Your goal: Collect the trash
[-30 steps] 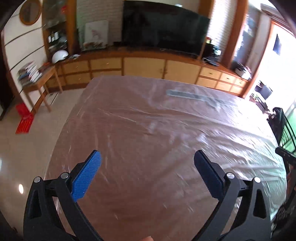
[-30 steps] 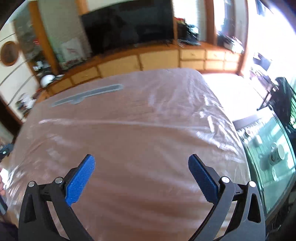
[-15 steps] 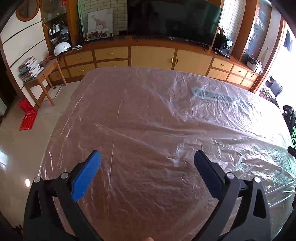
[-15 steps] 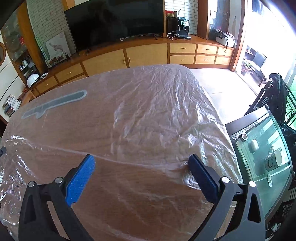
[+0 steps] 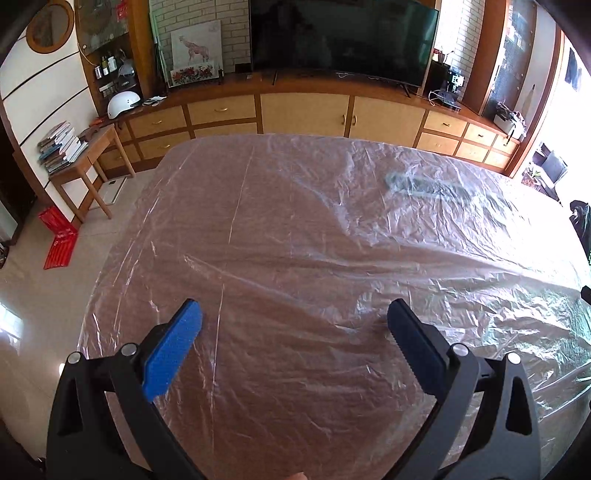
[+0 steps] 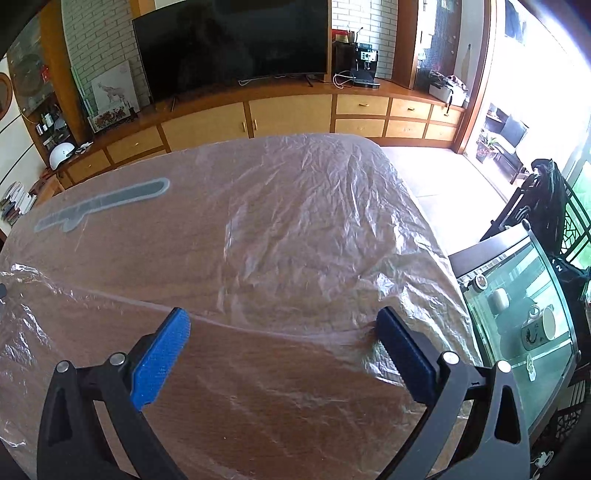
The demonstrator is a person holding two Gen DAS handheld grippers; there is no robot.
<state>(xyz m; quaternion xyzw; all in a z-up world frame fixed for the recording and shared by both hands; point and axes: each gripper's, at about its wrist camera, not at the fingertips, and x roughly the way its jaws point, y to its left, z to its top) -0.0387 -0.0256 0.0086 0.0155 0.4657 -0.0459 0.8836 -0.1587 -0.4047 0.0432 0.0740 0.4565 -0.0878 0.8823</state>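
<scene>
A large clear plastic sheet lies crinkled over a brown wooden table; it also fills the right wrist view as the plastic sheet. A grey-blue printed strip shows on it toward the far right, and the same strip sits at the far left in the right wrist view. My left gripper hovers open above the near part of the sheet, nothing between its blue pads. My right gripper is open too, over a fold line where the sheet is doubled, its right finger near the bunched table corner.
A long wooden cabinet with a black TV runs along the far wall. A small side table with books and a red item stand on the floor at left. A glass table with cups stands at right.
Both views have steadied and pulled back a little; the table looks further below. The sheet is more wrinkled and bunched near the right corner than a second ago. Both grippers stay open.
</scene>
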